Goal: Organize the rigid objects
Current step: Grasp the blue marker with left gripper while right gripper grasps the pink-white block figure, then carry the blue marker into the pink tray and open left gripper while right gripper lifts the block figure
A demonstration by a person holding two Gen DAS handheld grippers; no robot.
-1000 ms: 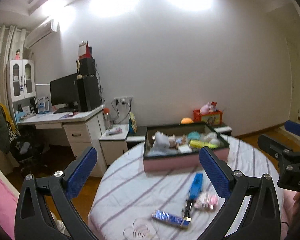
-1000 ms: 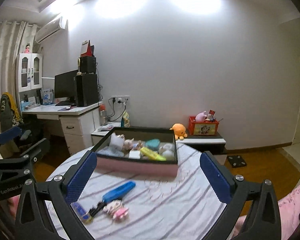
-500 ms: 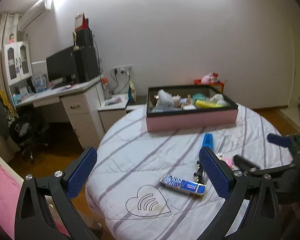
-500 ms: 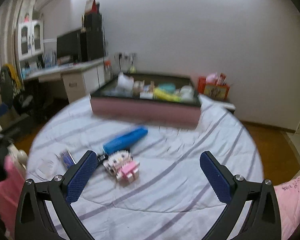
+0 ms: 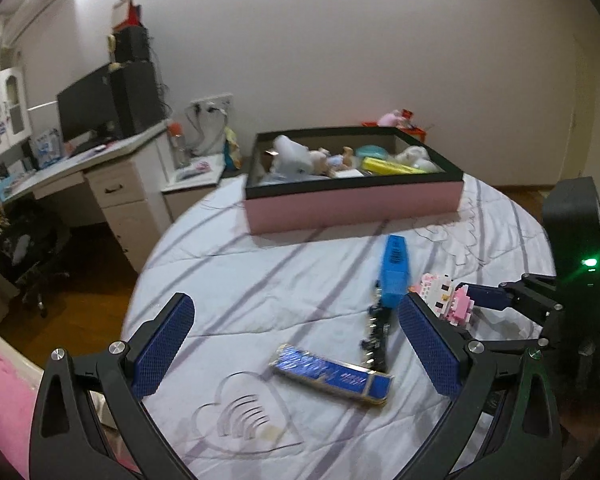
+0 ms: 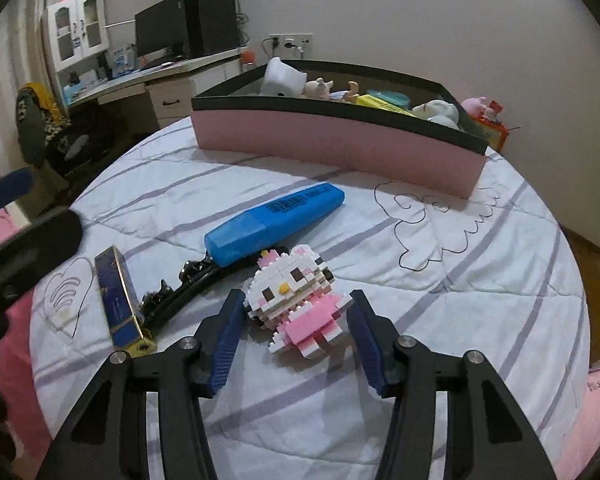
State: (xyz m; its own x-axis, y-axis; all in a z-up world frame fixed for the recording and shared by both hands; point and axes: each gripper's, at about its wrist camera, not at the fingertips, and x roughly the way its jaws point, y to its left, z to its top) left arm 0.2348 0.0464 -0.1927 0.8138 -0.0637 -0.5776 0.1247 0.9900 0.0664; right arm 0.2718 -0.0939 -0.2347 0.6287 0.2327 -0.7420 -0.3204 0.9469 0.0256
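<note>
A round desk point(image 6: 480, 280) under a white striped quilted cloth carries a pink box with a black rim point(image 6: 340, 140), already part-filled. Left out: a blue marker point(image 6: 276, 220), a black hair clip point(image 6: 180, 292), a dark blue flat packet point(image 6: 118, 300) and a pink-and-white brick cat figure point(image 6: 296, 300). The right gripper point(image 6: 296, 320) straddles the figure, half-closed, not visibly touching. The left gripper point(image 5: 296, 344) hangs wide apart, empty.
</note>
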